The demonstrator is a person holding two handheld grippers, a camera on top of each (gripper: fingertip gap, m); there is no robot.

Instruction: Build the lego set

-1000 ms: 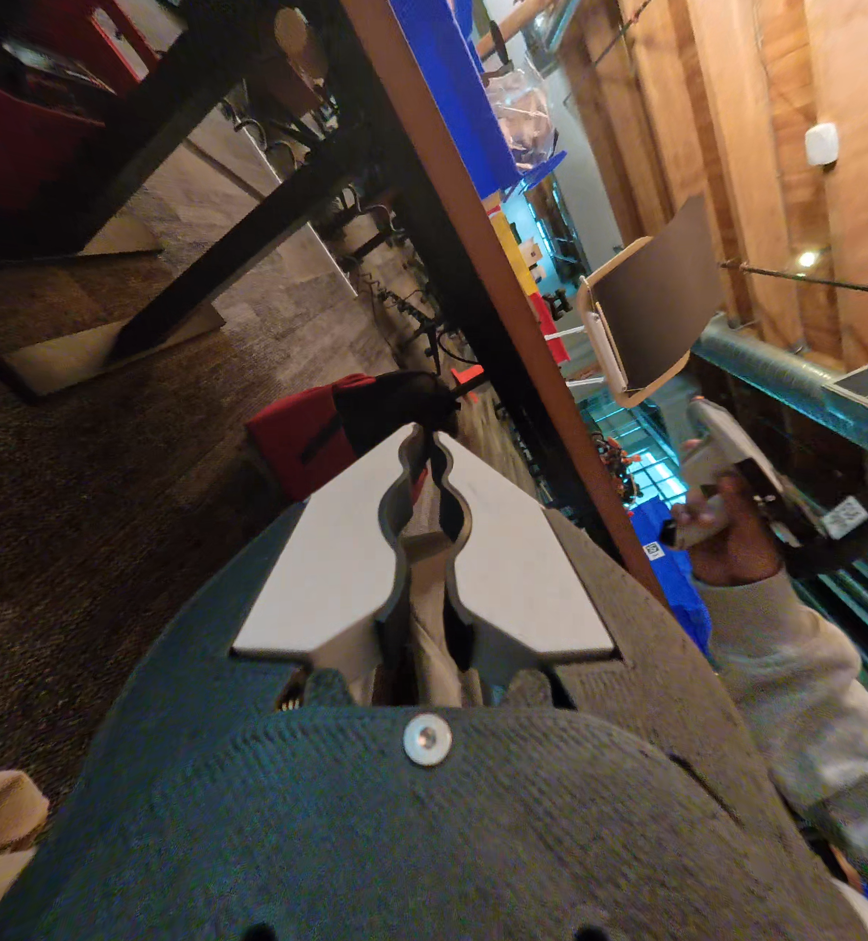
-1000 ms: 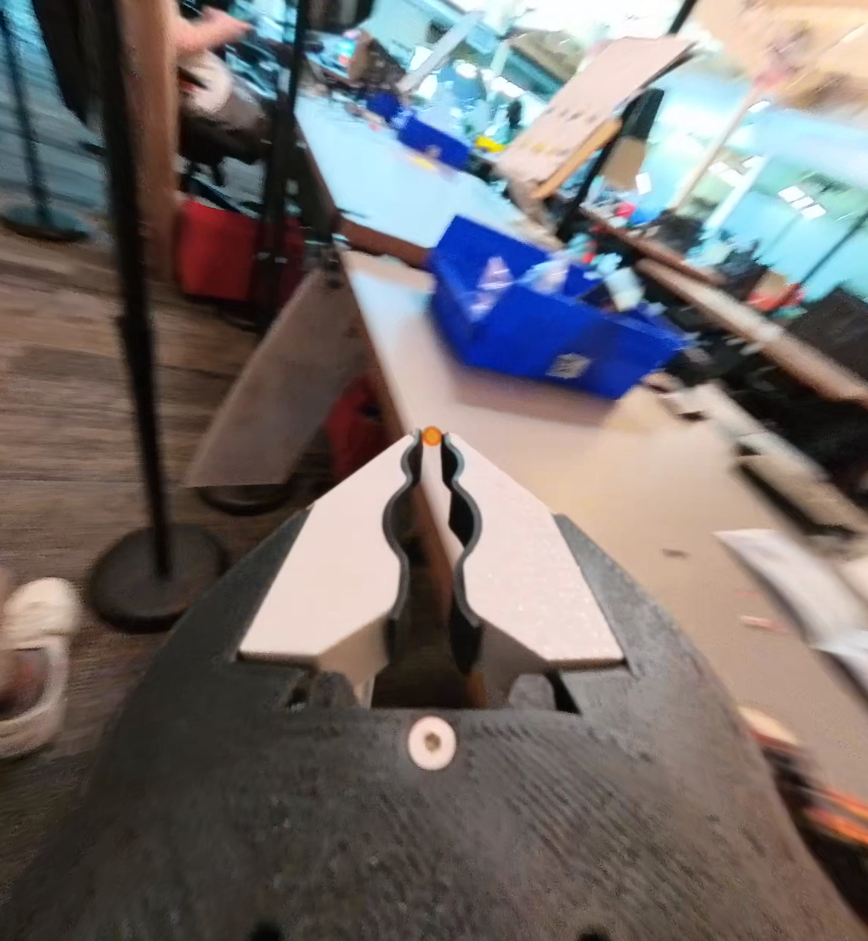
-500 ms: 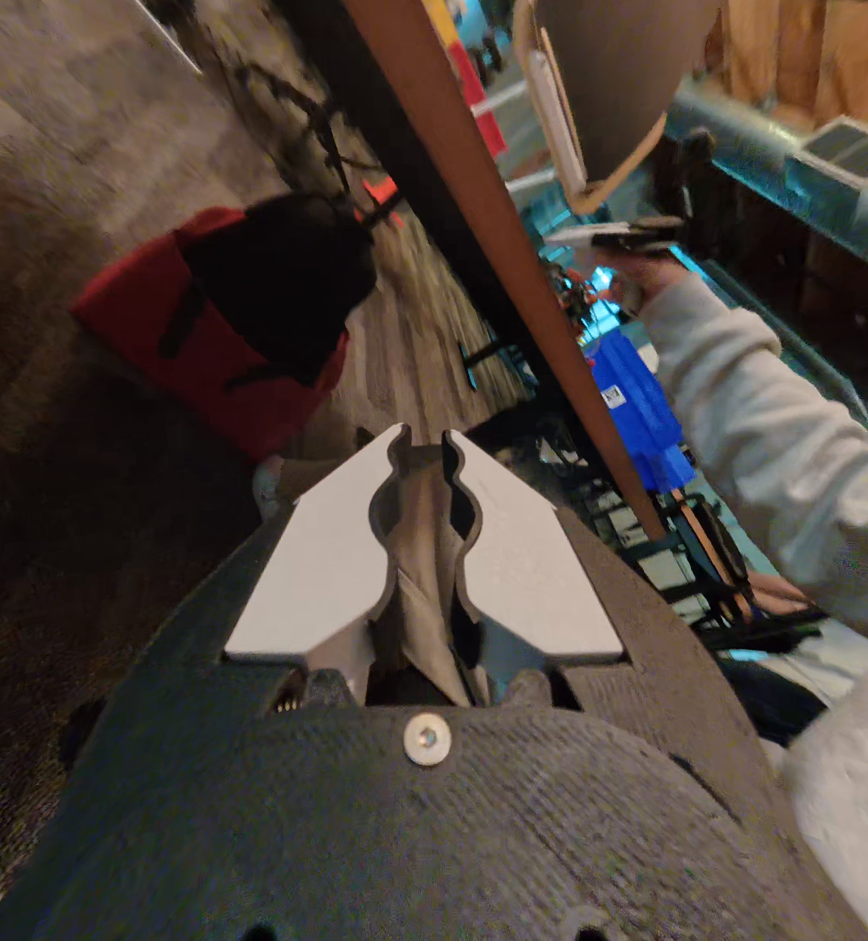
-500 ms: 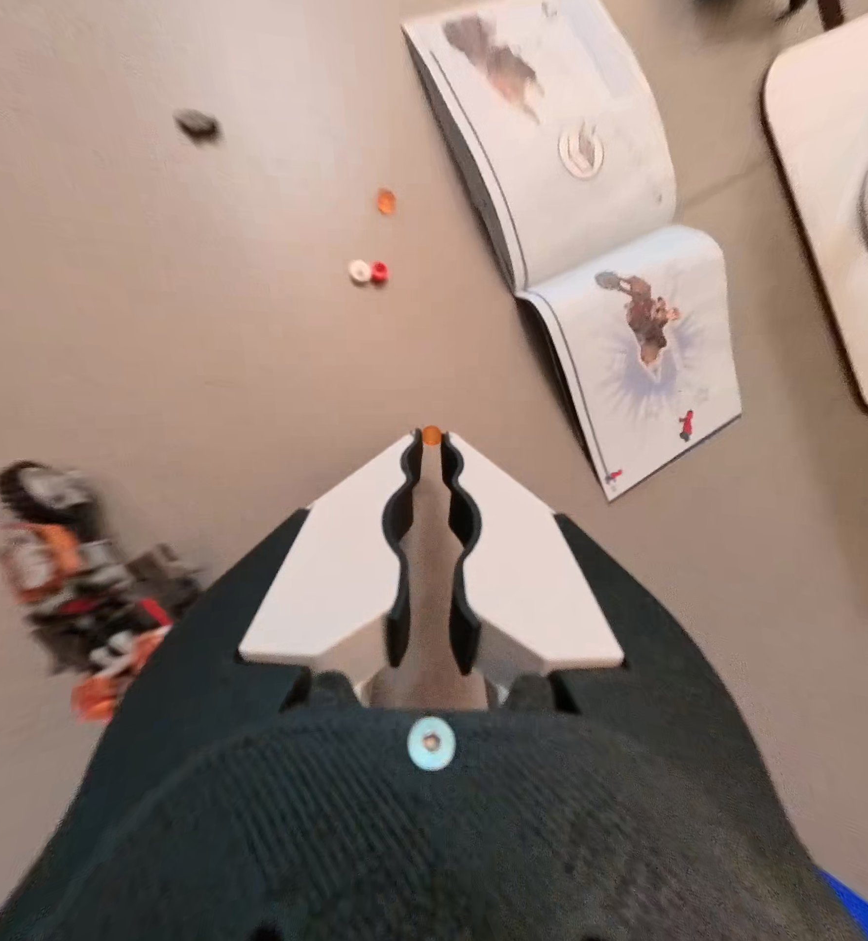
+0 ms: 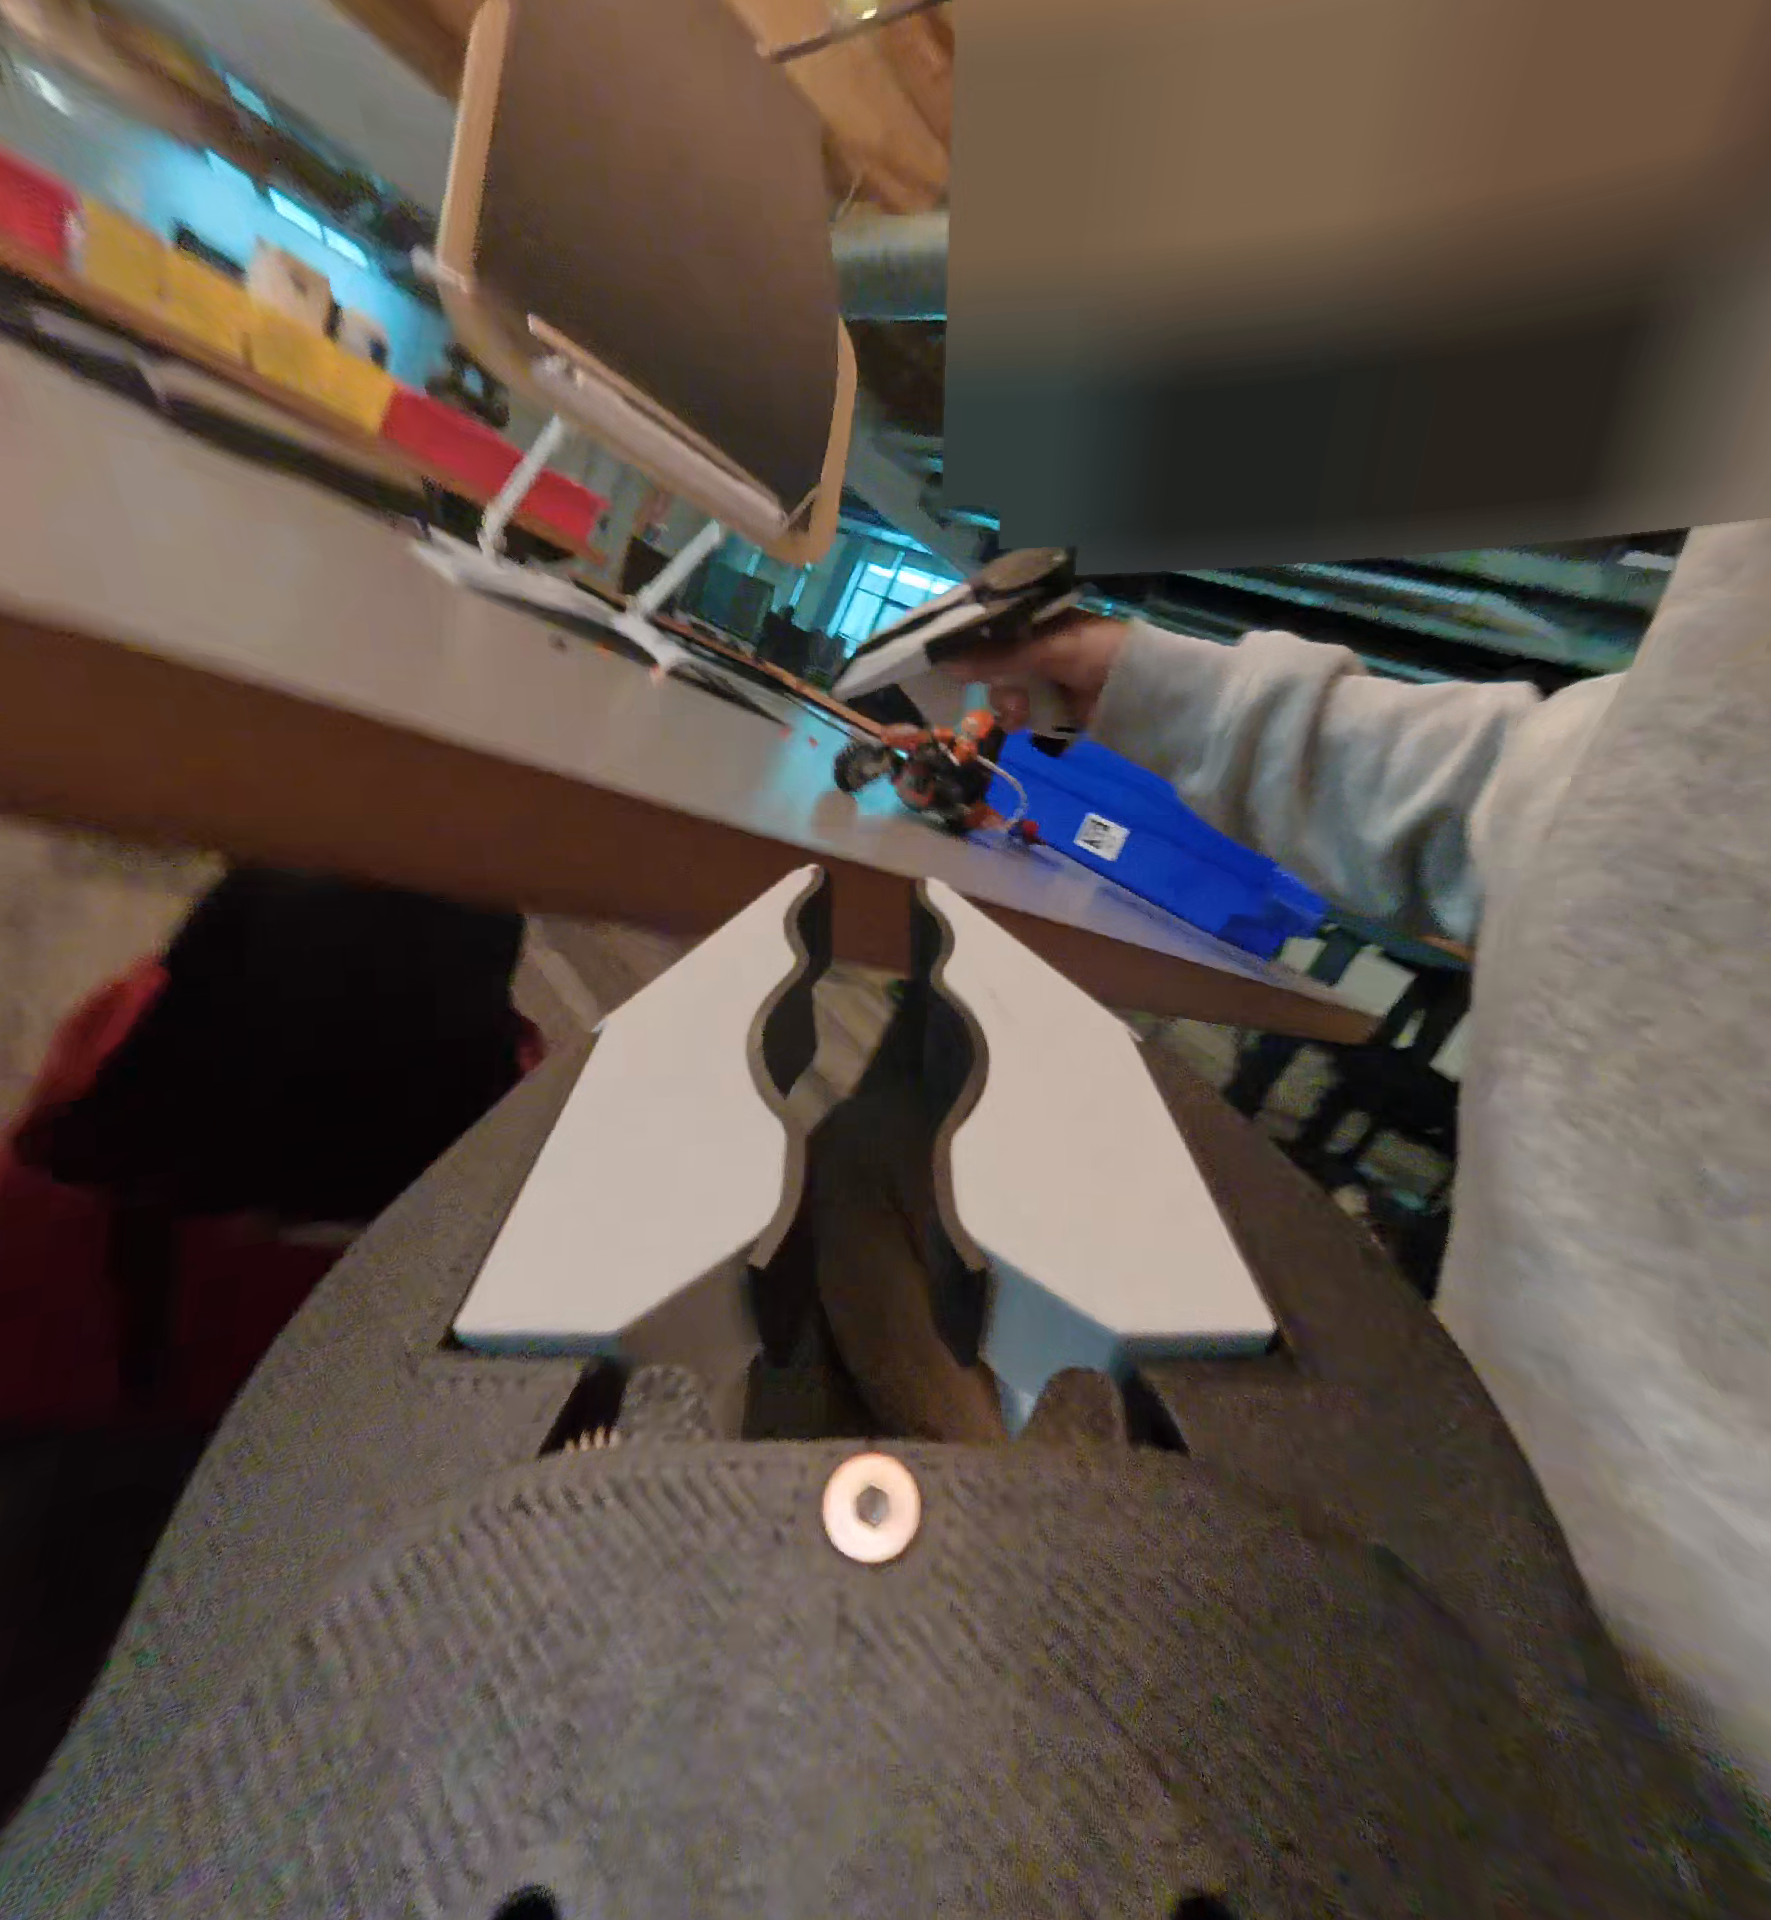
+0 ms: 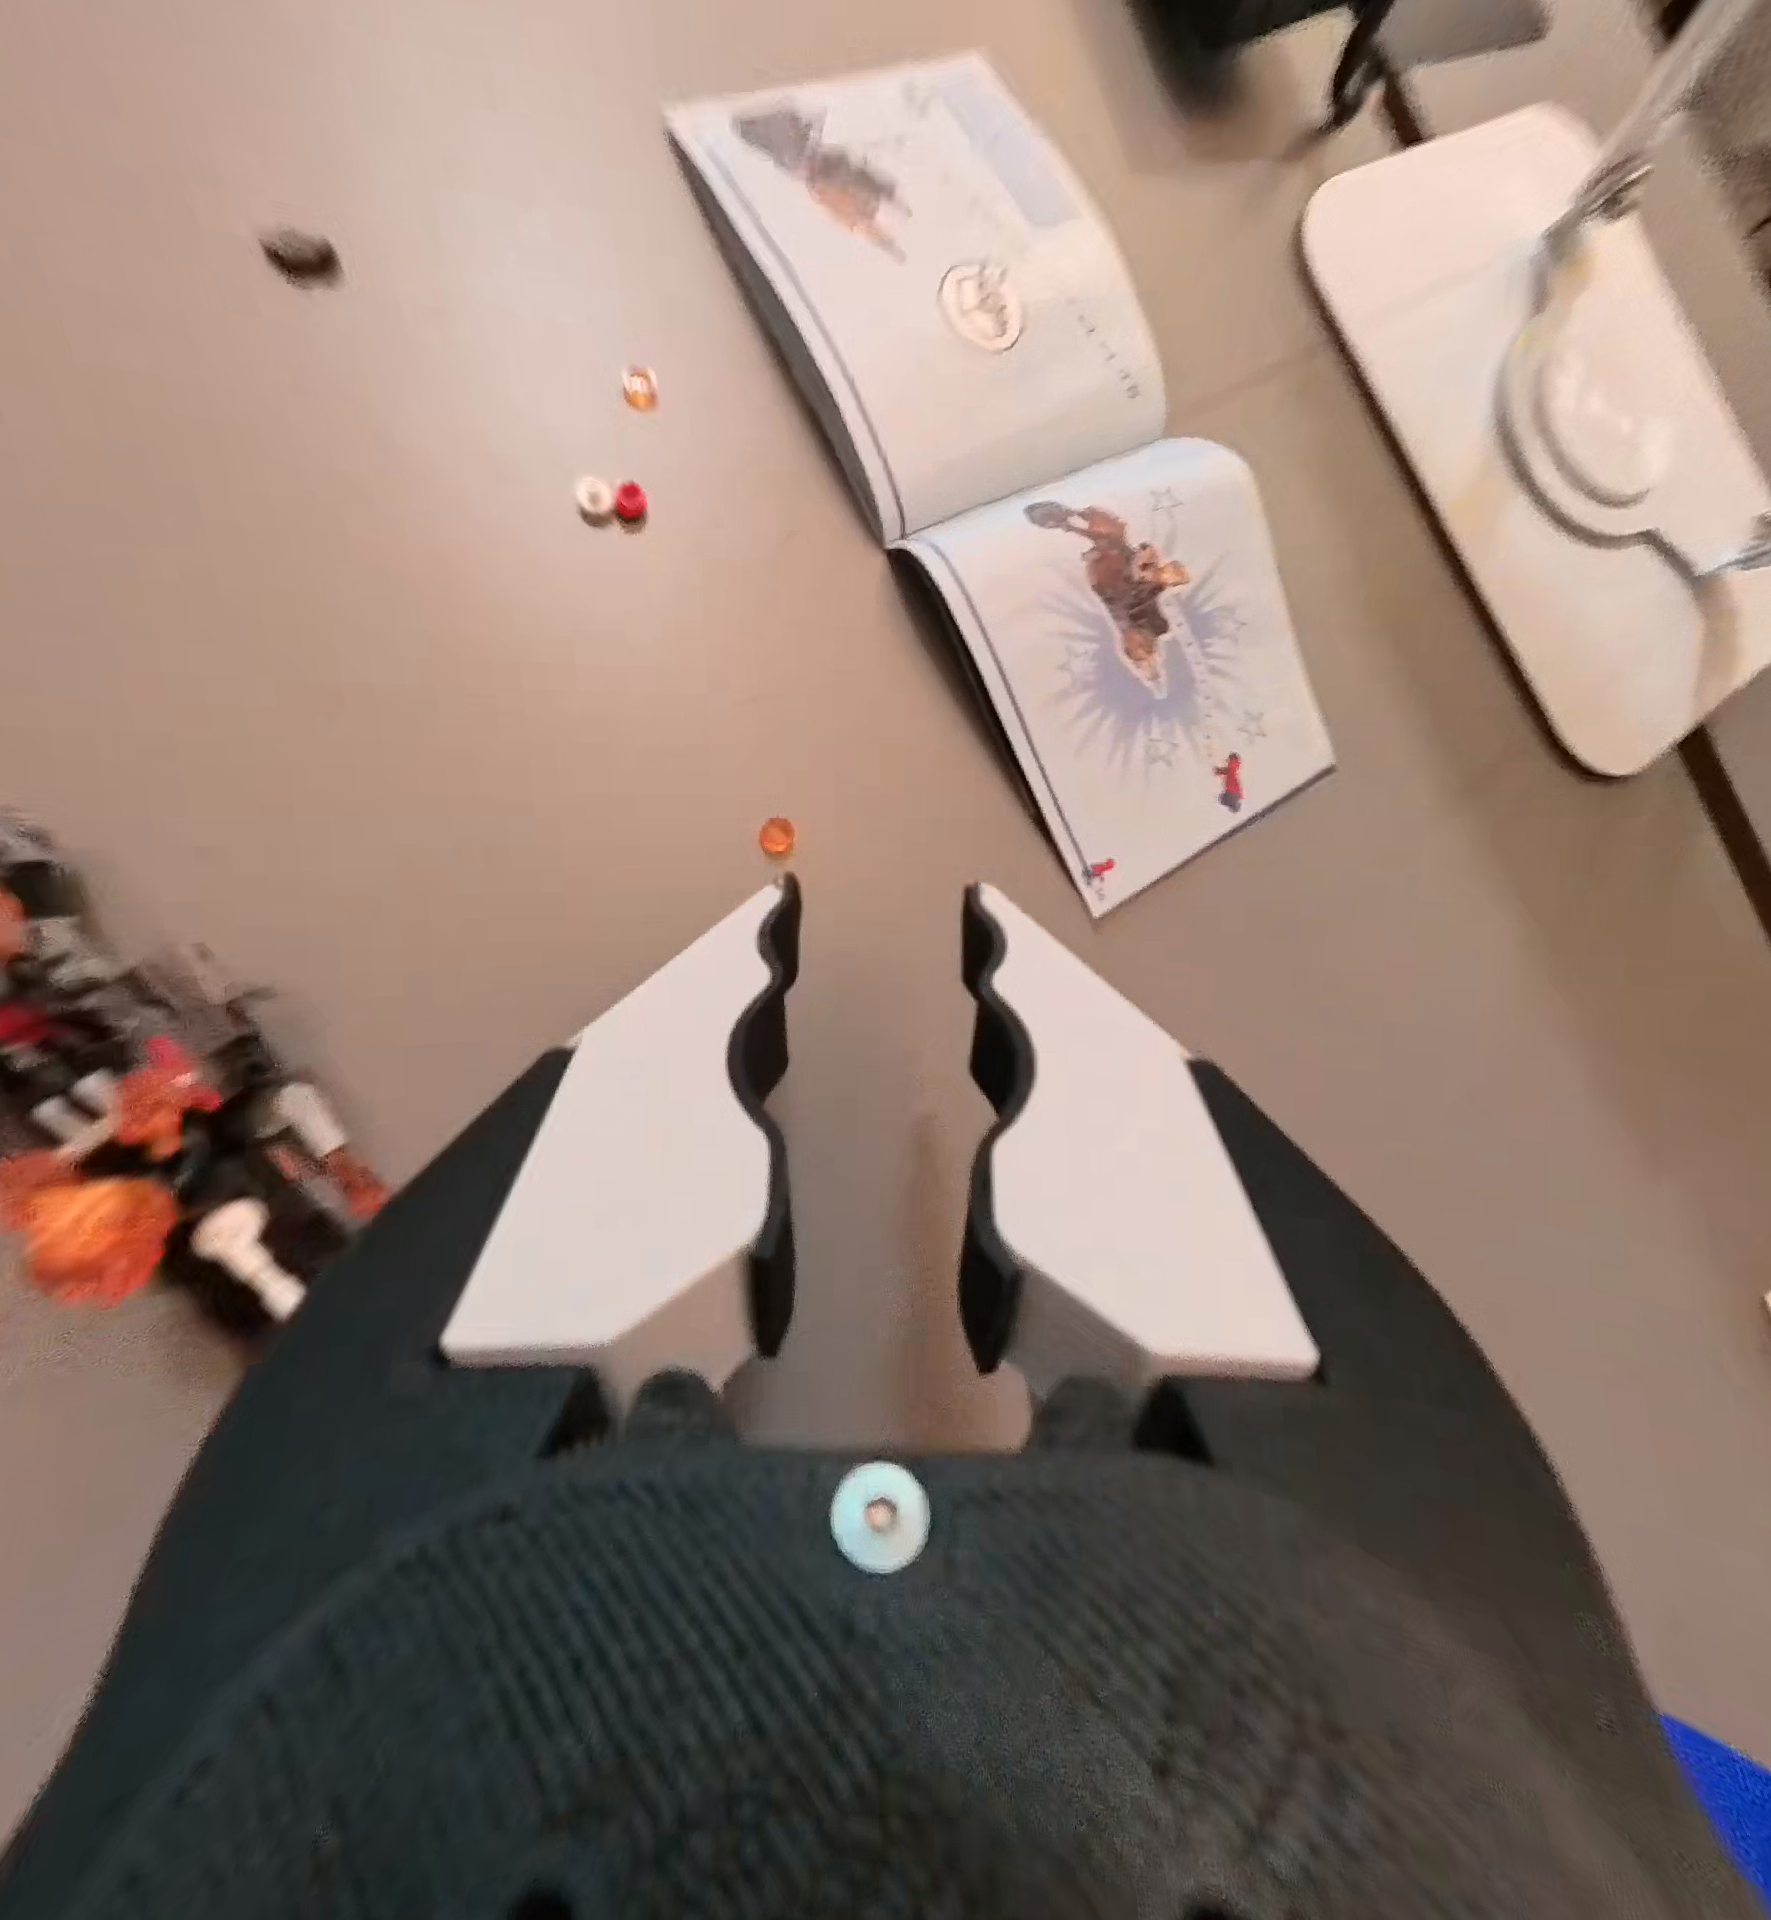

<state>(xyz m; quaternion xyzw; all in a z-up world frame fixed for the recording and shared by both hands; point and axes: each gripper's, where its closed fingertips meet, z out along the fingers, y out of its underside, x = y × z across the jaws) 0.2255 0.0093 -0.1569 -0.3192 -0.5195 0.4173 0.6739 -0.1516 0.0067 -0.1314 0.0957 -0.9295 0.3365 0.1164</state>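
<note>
In the right wrist view my right gripper [image 6: 878,888] is open over the tan table [image 6: 341,727], with nothing between its pads. A small round orange piece [image 6: 776,837] lies free just beyond its left fingertip. The partly built black and orange lego model [image 6: 102,1143] lies at the left, blurred. In the left wrist view my left gripper [image 5: 865,883] is below the table's brown front edge [image 5: 445,790]. Its fingers stand a little apart with nothing between them. That view also shows the model [image 5: 922,769] on the table, with the right gripper [image 5: 964,623] in a hand above it.
An open instruction booklet [image 6: 1016,468] lies ahead to the right. Loose orange [image 6: 641,387], white [image 6: 593,499], red [image 6: 630,501] and dark [image 6: 299,255] pieces lie ahead. A white stand base [image 6: 1546,468] sits at far right. A blue bin [image 5: 1151,842] stands by the model. A grey sleeve [image 5: 1639,1039] fills the right. Across from one pair of fingers to the other is roughly 40 centimeters. From my right tips it is roughly 5 centimeters to the small round orange piece [image 6: 776,837]; from my left, 35 centimeters.
My right gripper opened and the orange piece held at its tips left the grasp. My left gripper swung up from the floor toward the table edge and its fingers parted slightly.
</note>
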